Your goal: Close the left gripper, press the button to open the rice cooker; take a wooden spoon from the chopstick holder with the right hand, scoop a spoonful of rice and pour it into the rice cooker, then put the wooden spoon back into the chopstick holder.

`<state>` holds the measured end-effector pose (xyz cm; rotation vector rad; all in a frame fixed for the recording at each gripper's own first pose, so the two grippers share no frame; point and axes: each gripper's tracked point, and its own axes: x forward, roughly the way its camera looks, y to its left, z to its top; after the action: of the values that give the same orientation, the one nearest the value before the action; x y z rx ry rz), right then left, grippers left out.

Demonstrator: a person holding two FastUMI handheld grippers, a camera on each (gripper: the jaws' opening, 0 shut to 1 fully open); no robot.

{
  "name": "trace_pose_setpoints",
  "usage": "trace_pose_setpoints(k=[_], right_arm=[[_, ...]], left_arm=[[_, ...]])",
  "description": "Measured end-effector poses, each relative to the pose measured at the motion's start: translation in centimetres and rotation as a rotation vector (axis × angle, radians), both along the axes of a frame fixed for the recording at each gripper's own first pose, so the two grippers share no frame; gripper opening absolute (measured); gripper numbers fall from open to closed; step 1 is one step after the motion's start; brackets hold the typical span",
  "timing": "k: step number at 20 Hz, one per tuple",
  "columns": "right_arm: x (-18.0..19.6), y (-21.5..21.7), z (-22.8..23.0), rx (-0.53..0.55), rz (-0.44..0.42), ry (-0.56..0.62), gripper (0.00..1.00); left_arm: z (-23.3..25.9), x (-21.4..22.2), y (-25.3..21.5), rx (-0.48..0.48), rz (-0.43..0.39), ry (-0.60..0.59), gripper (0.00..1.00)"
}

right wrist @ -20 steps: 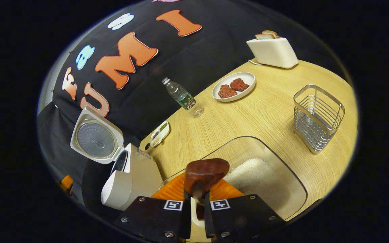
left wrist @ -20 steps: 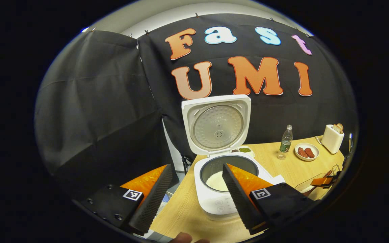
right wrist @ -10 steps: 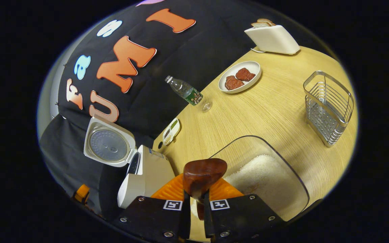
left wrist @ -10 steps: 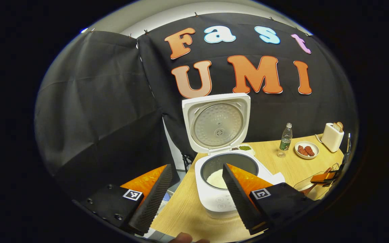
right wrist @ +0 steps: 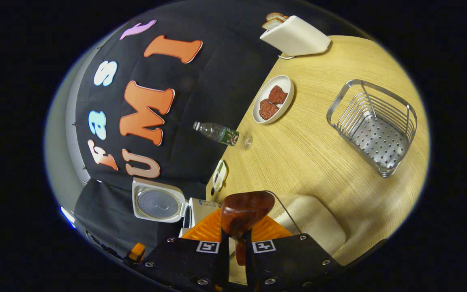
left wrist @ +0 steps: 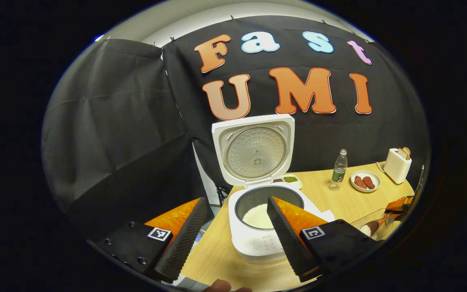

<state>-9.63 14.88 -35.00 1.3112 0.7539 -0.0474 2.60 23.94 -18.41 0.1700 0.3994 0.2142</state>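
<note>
Clearly the right gripper (right wrist: 235, 243) is pinching the handle of the dark brown wooden spoon (right wrist: 241, 211), both fingers pressed on it, the bowl jutting out ahead over the clear plastic tub of white rice (right wrist: 318, 227). In the left gripper view the spoon's bowl sits low in that tub at the table's right edge, so the scooping looks to be under way; whether rice is loaded yet is hard to tell. The left gripper (left wrist: 233, 239) hangs with its fingers spread wide, holding nothing, in front of the white rice cooker (left wrist: 264, 221).

The cooker's lid (left wrist: 253, 150) stands upright and a heap of white rice shows in the pot, so the button press is done and the spoon is out of the silver wire chopstick holder (right wrist: 373, 127), which sits well apart on the pale wooden table (right wrist: 310, 150). Left, by my reading: carry the spoonful to the pot, tip it, return the spoon.

Farther off stand a clear plastic bottle (right wrist: 217, 133), a white plate of reddish meat (right wrist: 273, 99), a white toaster with bread (right wrist: 294, 35) and a small white condiment dish (right wrist: 219, 175). The left gripper near the pot's front may crowd the pour.
</note>
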Motion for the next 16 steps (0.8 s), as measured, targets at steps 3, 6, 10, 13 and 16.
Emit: trace_pose_setpoints(k=[3,6,10,13,16], right_arm=[[0.6,-1.8,1.5,0.075,-0.053,-0.020,0.15],[1.8,-2.5,3.9,0.201,-0.108,-0.049,0.20],[3.8,-2.0,6.7,0.327,-0.116,-0.080,0.15],[6.2,-0.5,8.8,0.405,-0.111,-0.103,0.15],[8.3,2.1,10.2,0.435,-0.069,-0.117,0.16]], left_arm=[[0.3,0.2,-1.2,-0.011,-0.012,-0.012,1.00],[0.6,0.5,-1.9,-0.024,-0.002,-0.028,1.00],[0.8,0.2,-1.9,-0.056,0.026,-0.050,1.00],[0.9,-0.4,-1.3,-0.078,0.050,-0.065,0.96],[1.1,-1.0,-0.1,-0.101,0.080,-0.088,1.00]])
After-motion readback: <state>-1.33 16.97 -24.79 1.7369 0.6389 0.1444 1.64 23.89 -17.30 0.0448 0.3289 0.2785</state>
